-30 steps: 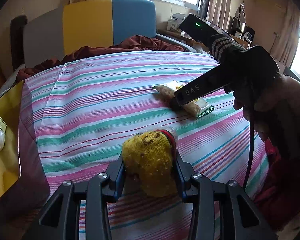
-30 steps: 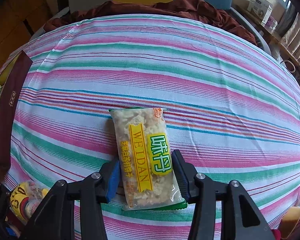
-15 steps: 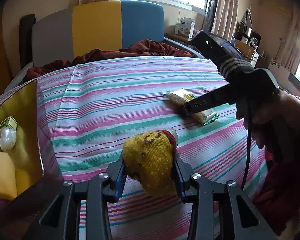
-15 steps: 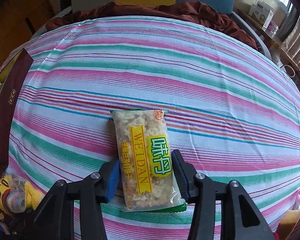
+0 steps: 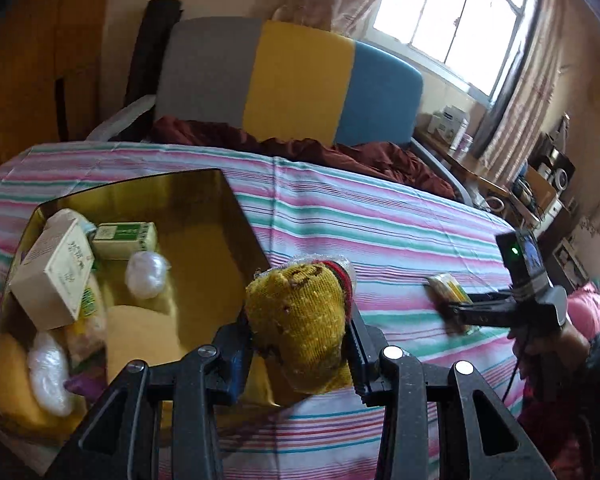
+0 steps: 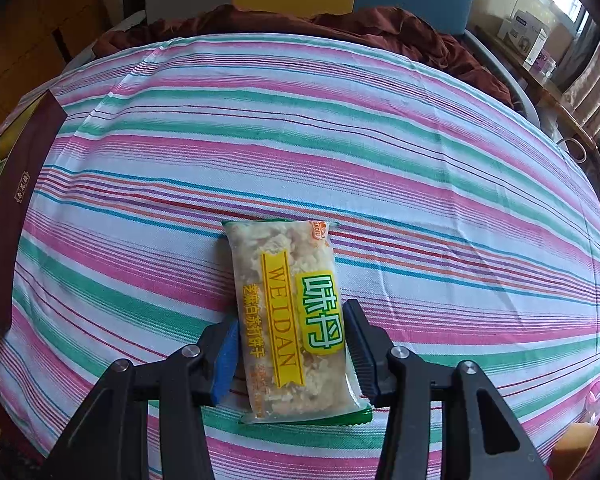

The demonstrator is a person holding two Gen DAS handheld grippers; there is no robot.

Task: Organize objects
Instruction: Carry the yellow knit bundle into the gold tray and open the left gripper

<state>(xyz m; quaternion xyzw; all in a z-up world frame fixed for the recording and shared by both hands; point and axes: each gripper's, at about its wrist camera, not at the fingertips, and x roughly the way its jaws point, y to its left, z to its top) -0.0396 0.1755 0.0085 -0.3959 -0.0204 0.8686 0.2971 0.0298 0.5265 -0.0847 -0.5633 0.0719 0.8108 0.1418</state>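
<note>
My left gripper (image 5: 298,340) is shut on a yellow knitted thing (image 5: 300,312) with a red rim and clear plastic at its top. It hangs in the air over the right wall of an open gold-lined box (image 5: 236,216). In the right wrist view a clear snack packet (image 6: 288,312) with yellow and green labels lies flat on the striped cloth. My right gripper (image 6: 292,336) is shut on it, a pad against each long edge. The left wrist view also shows that right gripper (image 5: 460,314) on the packet (image 5: 446,286).
The box holds cream cartons (image 5: 52,276), white wrapped balls (image 5: 146,274) and yellow items. Its maroon outer wall (image 6: 8,216) shows at the left of the right wrist view. A striped cloth (image 6: 340,140) covers the bed. A dark red blanket (image 5: 340,156) and padded headboard (image 5: 292,80) lie beyond.
My left gripper has risen and swung left with the yellow knitted thing, so the open box now fills the view beneath it. The right gripper and packet have stayed put.
</note>
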